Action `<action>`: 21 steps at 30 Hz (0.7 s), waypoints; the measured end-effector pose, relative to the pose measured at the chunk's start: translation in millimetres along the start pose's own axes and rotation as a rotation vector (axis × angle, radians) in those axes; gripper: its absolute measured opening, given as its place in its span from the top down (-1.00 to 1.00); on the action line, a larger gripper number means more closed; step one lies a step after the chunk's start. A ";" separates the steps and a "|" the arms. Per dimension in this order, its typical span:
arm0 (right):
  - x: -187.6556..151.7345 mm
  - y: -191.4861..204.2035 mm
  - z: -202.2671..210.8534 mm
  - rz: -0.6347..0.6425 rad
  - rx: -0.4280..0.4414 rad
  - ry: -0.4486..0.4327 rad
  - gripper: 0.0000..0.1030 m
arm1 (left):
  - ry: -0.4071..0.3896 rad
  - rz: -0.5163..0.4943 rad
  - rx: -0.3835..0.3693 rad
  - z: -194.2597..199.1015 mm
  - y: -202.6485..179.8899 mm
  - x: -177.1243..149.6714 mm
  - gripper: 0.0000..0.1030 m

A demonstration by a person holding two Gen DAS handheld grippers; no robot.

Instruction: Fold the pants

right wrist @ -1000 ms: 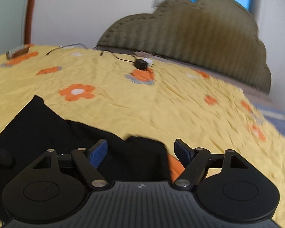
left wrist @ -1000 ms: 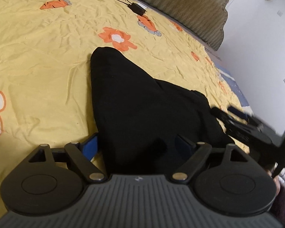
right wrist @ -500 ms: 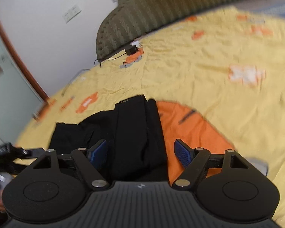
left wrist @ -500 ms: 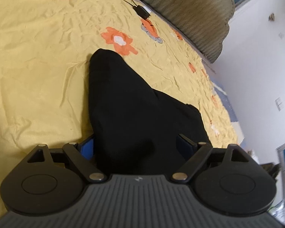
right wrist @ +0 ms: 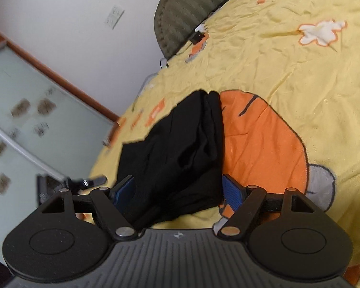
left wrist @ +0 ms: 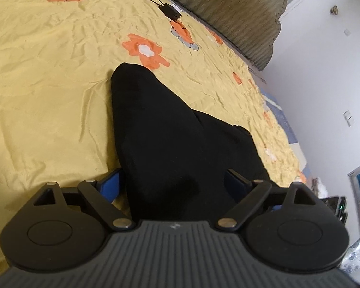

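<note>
The black pants (left wrist: 165,141) lie folded on the yellow bed sheet (left wrist: 48,96), running away from me to a rounded end. My left gripper (left wrist: 174,182) is open, its blue-padded fingers (left wrist: 109,183) straddling the near end of the pants. In the right wrist view the pants (right wrist: 180,153) lie in a bunched strip with a folded edge along their right side. My right gripper (right wrist: 178,188) is open, with the near end of the pants between its fingers (right wrist: 232,190). The left gripper (right wrist: 88,182) shows at the left of that view, blurred.
The yellow sheet (right wrist: 312,72) carries orange flower and carrot prints. A ribbed green headboard (left wrist: 223,9) stands at the far end, with a black charger and cable (left wrist: 170,12) in front of it. White walls and a frosted glass door (right wrist: 24,110) border the bed.
The right gripper has swung round and rolled, so its view now looks along the pants from their other end. The left gripper has barely moved; both stay open.
</note>
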State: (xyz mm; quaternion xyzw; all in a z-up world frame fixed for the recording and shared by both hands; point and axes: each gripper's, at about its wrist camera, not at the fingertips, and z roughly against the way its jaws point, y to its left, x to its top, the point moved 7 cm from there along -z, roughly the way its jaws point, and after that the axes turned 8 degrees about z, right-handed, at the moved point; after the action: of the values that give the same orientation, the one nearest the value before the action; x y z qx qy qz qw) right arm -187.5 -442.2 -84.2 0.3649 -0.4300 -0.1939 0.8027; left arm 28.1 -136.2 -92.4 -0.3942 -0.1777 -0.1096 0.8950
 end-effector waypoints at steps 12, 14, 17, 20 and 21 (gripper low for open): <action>13.9 5.0 -26.5 -0.018 -0.116 -0.072 -0.45 | -0.012 0.193 -0.084 -0.7 16.7 7.8 -0.43; 11.1 9.5 -20.6 0.045 -0.182 -0.053 -0.43 | -0.008 0.196 -0.091 3.1 22.7 7.4 -0.37; 1.6 14.3 -20.7 0.062 -0.116 0.002 -0.57 | 0.005 0.223 -0.131 -0.4 26.7 11.1 -0.37; 11.4 15.2 -24.6 0.031 -0.034 -0.029 -0.74 | 0.012 0.173 -0.131 -8.0 19.0 16.0 -0.43; 16.0 12.2 -25.0 -0.004 -0.005 -0.054 -0.75 | 0.017 0.160 -0.130 -11.1 15.9 17.3 -0.45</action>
State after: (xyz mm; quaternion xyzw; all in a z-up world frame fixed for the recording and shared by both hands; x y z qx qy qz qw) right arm -157.8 -433.7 -75.3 0.3584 -0.4502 -0.2065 0.7913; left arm 51.7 -134.9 -103.0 -0.4636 -0.1307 -0.0523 0.8748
